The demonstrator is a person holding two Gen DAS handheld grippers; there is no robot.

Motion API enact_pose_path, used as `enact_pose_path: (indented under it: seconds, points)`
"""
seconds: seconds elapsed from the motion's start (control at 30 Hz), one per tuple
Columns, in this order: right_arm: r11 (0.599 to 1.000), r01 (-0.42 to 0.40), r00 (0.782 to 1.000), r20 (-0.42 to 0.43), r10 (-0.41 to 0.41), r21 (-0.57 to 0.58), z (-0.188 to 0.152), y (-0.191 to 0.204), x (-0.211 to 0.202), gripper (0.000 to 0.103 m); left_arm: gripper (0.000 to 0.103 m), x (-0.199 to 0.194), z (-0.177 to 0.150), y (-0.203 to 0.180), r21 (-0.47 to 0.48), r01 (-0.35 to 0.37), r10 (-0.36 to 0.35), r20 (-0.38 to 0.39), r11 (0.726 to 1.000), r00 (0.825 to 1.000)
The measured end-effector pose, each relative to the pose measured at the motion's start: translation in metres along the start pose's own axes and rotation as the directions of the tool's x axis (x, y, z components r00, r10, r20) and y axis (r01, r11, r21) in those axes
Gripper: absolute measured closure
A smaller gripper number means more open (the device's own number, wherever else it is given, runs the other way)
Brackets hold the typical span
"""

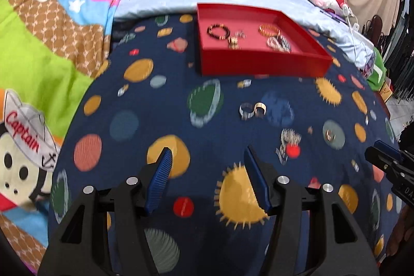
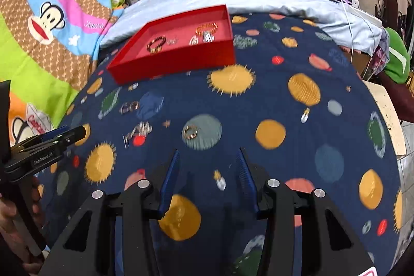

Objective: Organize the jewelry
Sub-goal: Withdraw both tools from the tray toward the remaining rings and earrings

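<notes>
left gripper [image 1: 207,159]: jaws apart, empty | right gripper [image 2: 208,159]: jaws apart, empty | shallow red square tray [image 1: 264,64]: holds bracelets, on dark blue planet-print cloth [image 1: 155,100] | gold ring [image 2: 191,132]: loose on cloth, near tray

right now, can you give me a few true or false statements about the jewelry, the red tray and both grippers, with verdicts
1. The red rectangular tray already holds beaded bracelets, such as the dark beaded bracelet. True.
2. The left gripper is clamped on a ring. False: its jaws stand open with nothing between them.
3. A silver ring and a gold ring lie side by side on the navy planet-print cloth, outside the tray. True.
4. The right gripper holds an orange bracelet. False: it is open and empty; the orange beaded bracelet lies in the tray.
5. All jewelry is in the tray. False: several pieces remain on the cloth.
</notes>
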State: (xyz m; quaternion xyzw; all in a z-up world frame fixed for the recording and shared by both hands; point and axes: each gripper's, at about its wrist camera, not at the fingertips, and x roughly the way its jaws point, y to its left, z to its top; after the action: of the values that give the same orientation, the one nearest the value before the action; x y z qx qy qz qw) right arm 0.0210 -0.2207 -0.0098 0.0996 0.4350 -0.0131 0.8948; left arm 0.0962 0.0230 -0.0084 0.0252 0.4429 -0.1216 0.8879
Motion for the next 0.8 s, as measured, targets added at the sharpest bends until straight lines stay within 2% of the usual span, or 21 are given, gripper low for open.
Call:
enact_pose_path:
  seconds: [0.2, 0.6, 0.73, 0.8]
  points:
    - [1.0, -0.016, 1.0, -0.014, 0.016, 0.011, -0.006, 0.005, 0.01, 0.058, 0.048, 0.004, -0.013, 0.007, -0.037, 0.009, -0.009, -0.012, 0.999, 1.0]
    - [1.0, -0.002, 1.0, -0.021, 0.002, 0.008, 0.015, 0.012, 0.043, 0.058, 0.048, 0.014, -0.002, 0.013, -0.058, 0.02, -0.02, 0.0, 0.998, 1.0]
    - [1.0, 0.012, 1.0, -0.023, -0.013, -0.011, 0.021, 0.016, 0.054, 0.063, 0.048, 0.017, 0.001, 0.012, -0.061, 0.024, -0.024, 0.002, 0.998, 1.0]
    - [1.0, 0.014, 0.999, -0.028, -0.015, -0.02, 0.023, 0.018, 0.059, 0.071, 0.048, 0.018, 0.003, 0.012, -0.06, 0.025, -0.025, 0.002, 0.998, 1.0]
